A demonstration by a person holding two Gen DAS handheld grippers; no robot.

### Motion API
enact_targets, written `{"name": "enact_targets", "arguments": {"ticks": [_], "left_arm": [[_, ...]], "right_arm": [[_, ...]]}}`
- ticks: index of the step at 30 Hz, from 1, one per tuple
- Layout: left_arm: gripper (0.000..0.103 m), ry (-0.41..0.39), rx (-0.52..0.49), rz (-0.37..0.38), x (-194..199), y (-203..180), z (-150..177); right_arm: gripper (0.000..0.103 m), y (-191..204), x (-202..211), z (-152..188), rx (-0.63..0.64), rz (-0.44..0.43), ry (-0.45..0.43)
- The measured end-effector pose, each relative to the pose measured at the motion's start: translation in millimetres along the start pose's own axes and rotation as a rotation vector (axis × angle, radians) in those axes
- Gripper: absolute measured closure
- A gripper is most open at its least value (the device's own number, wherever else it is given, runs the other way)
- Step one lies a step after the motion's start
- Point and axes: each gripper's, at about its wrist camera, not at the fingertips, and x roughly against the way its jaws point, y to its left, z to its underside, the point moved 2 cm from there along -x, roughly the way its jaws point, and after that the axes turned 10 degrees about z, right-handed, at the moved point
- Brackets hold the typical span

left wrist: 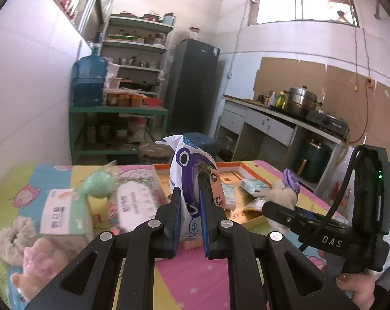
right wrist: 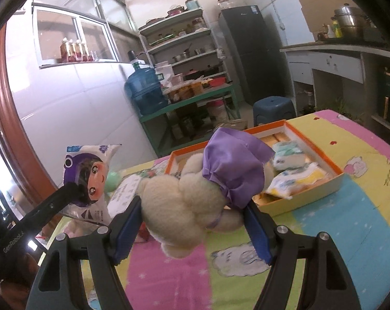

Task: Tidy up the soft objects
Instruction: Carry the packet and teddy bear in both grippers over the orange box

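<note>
Both hands loaded, mid-carry. Left gripper fingers clamped on a white-and-purple cartoon pouch, held upright above the bench. Right gripper fingers pressed on either side of a cream plush toy in a purple dress, lifted just off the bench, near corner of the orange tray right behind it.

Tray already holds a few soft packets (labels unreadable). Looks like the collect-into-tray step, plush first since it's closest.

Next move, my guess: carry plush forward over the tray rim, lower into the free near-left part, then spread the fingers. Pouch follows, needs laying flat.

Still loose on the bench left side: tissue packs, green ball, pink plush.
</note>
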Motion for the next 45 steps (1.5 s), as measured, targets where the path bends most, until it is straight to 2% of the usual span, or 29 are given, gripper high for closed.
{"name": "enact_targets", "arguments": {"ticks": [12,24,34,45], "left_arm": [[0.090,0.039,-0.041,0.024,-60.7,-22.7,-22.4],[0.090,0.089,0.001,0.028,-133.3,-20.8,-48.8],[0.090,0.144,0.043,0.011,-190.0,-5.3,-57.2],[0.090,0.198,0.123,0.007,-229.3,14.7,-48.4]], "right_arm": [[0.028,-31.6,-14.8,-30.7,0.031,0.030,-0.037],[0.028,-46.9,-42.7,-57.8,0.062,0.049,-0.044],[0.028,-52.2,-74.1,-65.7,0.087,0.056,-0.011],[0.028,-58.0,-108.7,-61.1,0.090,0.057,0.073]]}}
